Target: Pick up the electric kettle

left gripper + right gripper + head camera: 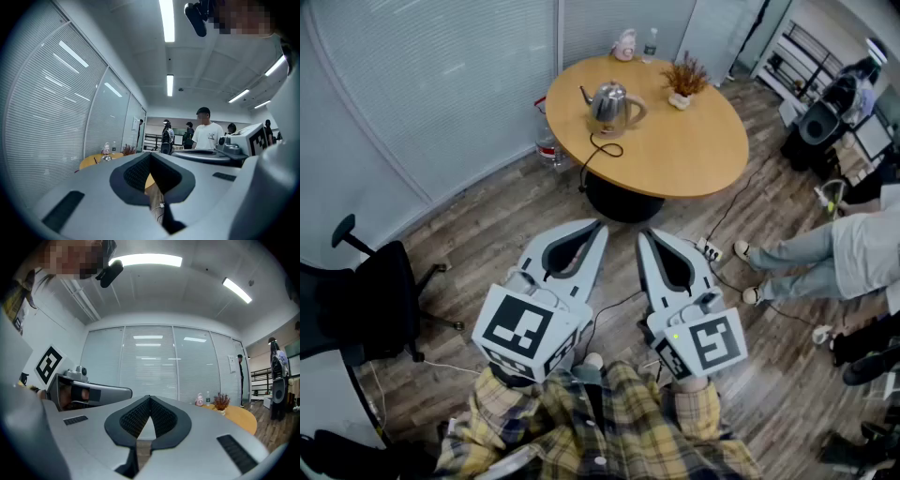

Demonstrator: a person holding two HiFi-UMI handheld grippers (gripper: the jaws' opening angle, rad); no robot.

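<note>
Both tongs closed and empty, kettle far ahead on the round table.

The left gripper [598, 228] and the right gripper [643, 235] are held side by side over the wooden floor [487, 234], each with its jaws together and nothing between them. The steel electric kettle [612, 105] stands upright on the round wooden table [698, 164], well apart from both, with its black cord [602, 148] looped beside it. Black-and-white square markers [517, 328] cover the grippers' cubes. The label on the small bottle [651, 40] at the far rim is too small to read.

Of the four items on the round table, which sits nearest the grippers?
The steel electric kettle, left of the table's centre; the other three stand farther back.
</note>
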